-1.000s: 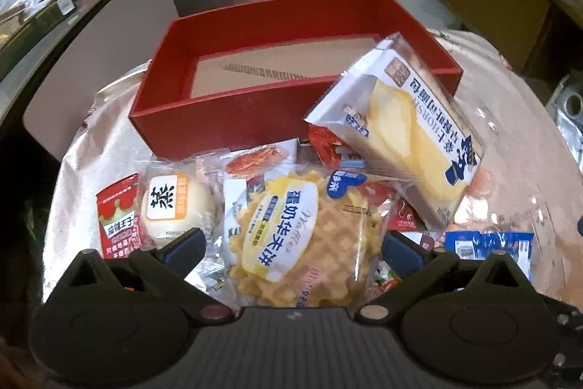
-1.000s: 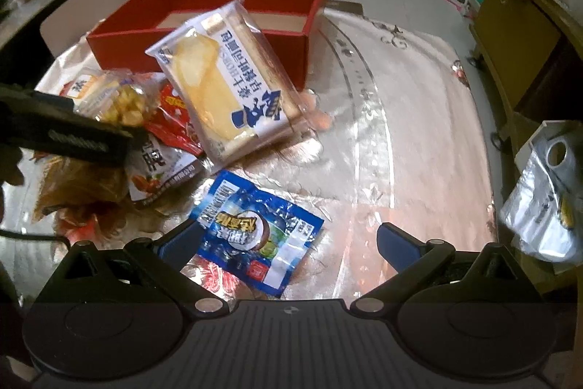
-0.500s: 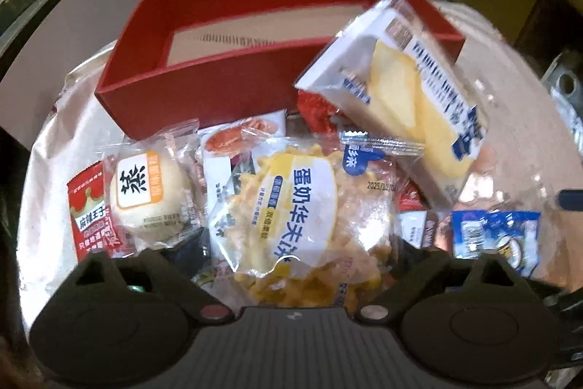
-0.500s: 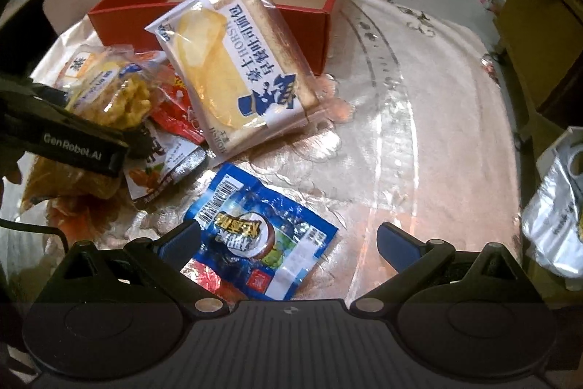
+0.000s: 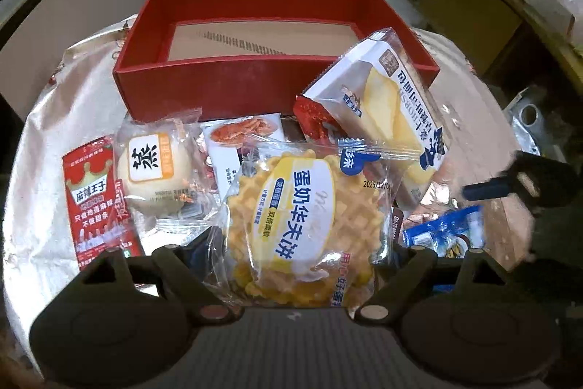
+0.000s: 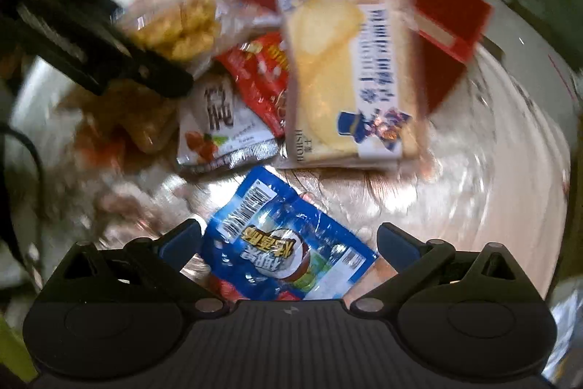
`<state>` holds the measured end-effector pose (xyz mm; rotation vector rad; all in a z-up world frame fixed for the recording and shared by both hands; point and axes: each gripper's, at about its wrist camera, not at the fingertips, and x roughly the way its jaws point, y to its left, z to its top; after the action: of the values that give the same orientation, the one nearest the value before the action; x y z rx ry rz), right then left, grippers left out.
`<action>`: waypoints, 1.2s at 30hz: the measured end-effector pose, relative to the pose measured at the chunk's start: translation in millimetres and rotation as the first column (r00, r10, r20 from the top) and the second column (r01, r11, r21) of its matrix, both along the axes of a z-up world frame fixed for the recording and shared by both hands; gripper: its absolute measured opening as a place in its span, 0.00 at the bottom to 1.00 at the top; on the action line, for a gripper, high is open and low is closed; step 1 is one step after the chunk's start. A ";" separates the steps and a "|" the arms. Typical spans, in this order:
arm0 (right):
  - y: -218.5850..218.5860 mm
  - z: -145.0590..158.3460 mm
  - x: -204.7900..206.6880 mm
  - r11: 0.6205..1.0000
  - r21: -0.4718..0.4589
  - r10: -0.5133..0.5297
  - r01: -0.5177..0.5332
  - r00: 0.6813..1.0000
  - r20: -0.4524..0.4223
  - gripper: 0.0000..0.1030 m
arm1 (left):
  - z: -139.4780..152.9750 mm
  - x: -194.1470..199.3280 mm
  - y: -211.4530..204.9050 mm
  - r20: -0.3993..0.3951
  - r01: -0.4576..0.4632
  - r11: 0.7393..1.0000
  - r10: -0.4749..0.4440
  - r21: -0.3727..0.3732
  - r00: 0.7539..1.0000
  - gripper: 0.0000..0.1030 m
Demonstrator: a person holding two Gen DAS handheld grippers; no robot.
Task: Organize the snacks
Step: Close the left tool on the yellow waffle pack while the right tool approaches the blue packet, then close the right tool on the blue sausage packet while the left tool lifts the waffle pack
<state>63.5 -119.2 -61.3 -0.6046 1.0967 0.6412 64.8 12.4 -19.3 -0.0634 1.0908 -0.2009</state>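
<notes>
Soft, even indoor light fills the left wrist view, which is sharp at its middle: print on the waffle packet (image 5: 295,217) reads clearly. Glare streaks the clear wrappers and the shiny cloth on the bench (image 5: 43,148). Fisheye bending curves the red box (image 5: 233,86) and darkens the corners. The right wrist view is dimmer and smeared by motion blur, strongest toward the edges; the bread packet (image 6: 346,75) is soft, while the blue packet (image 6: 288,243) near the lens stays fairly crisp, with bright highlights.
</notes>
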 end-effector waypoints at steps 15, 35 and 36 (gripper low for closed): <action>-19.2 -2.1 -61.0 0.955 0.074 -0.279 0.286 0.956 -0.095 1.00 | 9.5 -10.8 6.4 0.016 0.014 0.999 -0.013 -0.033 1.000 0.77; -20.6 -10.5 -56.3 0.967 0.089 -0.238 0.238 0.971 -0.011 1.00 | 14.8 -21.2 -1.3 0.032 0.052 0.998 -0.052 -0.018 0.998 0.77; -20.6 -10.4 -56.1 0.967 0.080 -0.242 0.242 0.970 -0.014 1.00 | 14.4 -22.0 -2.1 0.033 0.054 0.998 -0.054 -0.012 0.998 0.77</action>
<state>7.4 -139.8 -71.7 -0.3909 1.1224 0.4722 42.8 10.2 -4.9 -0.0418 1.0596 -0.2564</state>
